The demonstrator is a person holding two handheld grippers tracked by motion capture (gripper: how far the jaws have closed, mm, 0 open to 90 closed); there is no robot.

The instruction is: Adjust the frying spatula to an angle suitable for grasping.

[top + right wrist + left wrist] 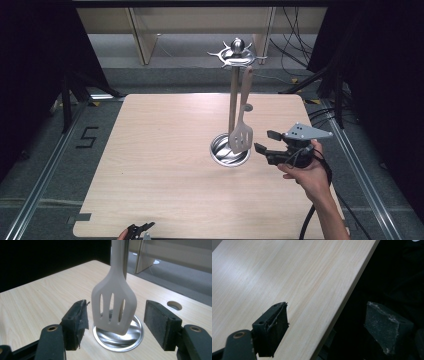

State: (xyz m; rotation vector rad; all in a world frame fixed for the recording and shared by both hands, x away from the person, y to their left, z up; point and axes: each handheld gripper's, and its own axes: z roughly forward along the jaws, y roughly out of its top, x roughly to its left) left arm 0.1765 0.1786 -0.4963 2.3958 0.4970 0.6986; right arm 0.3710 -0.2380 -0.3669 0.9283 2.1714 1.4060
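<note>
Spatula [241,131]: white, slotted, hangs from the top ring of the metal stand [234,90]; blade just above the stand's round base [229,151], at about 1 o'clock from table [165,165] centre.
Right gripper [265,141]: held in the person's right hand [305,172], at 3 o'clock of the base; jaws apart, released, nothing pinched. In the right gripper view the blade [113,307] hangs beyond the pads [160,323], untouched.
Left gripper [141,230]: at table's 6 o'clock edge; jaws spread, empty [327,332].
</note>
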